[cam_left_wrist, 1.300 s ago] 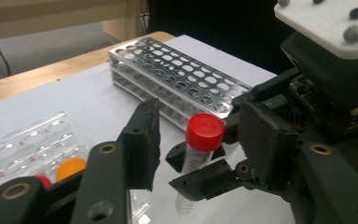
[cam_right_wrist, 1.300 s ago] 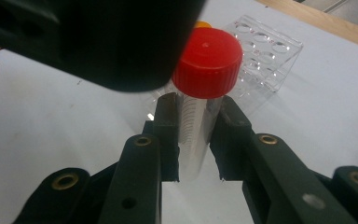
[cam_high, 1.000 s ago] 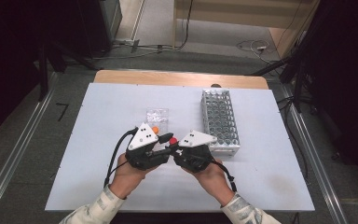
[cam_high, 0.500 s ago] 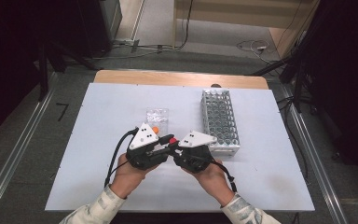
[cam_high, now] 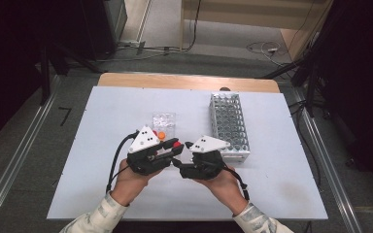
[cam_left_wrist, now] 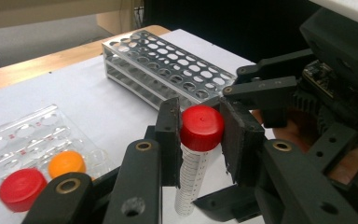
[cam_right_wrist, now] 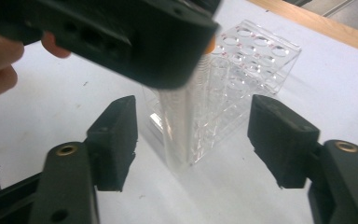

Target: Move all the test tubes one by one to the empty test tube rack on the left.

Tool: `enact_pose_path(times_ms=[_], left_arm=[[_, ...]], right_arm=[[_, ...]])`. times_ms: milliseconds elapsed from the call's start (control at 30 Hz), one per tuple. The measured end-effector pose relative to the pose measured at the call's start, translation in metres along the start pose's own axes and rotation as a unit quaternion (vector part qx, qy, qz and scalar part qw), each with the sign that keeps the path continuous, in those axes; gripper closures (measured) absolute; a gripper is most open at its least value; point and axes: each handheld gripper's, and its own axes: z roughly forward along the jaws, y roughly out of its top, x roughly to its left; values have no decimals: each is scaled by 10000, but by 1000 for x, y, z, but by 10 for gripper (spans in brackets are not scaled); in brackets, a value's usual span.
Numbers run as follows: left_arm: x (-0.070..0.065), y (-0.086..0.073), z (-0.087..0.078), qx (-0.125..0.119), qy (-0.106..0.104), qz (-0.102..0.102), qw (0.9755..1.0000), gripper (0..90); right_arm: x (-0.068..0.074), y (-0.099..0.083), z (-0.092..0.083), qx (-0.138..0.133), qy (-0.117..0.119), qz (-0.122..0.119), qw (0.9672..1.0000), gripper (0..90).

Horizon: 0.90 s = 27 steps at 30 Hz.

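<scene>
Flanking the held tube (cam_left_wrist: 196, 154): metal rack (cam_left_wrist: 168, 70), clear tray (cam_left_wrist: 32, 140) with caps.

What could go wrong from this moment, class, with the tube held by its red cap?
1. The left gripper pinches only the red cap; the tube hangs free and may swing or slip.
2. The right gripper has just opened around the tube, so nothing supports it below.

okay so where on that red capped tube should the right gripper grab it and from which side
Take the clear tube body below the cap, from the side facing the right gripper, whose open jaws already stand either side of it. The tube hangs upright, and the left gripper is shut on the red cap, so the cap is taken. The straight bare wall probably suits flat pads.
</scene>
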Motion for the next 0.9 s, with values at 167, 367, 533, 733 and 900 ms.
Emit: enact_pose_path(times_ms=[167,367,533,733,900], left_arm=[[6,5,-11,-24,1,-80,10000,700],[17,13,-32,-126,63,-215,9997,700],[25,16,-44,-203,152,-305,9992,701],[32,17,-51,-259,261,-345,9987,700],[35,17,-52,-282,334,-355,9984,700]], right_arm=[[-2,-4,-8,-12,-12,54,10000,282],[-8,-9,-15,-27,-88,99,9999,283],[-13,-12,-16,4,-148,179,9997,284],[-15,-12,-17,-2,-169,193,9997,285],[-16,-13,-17,-2,-181,211,9996,284]])
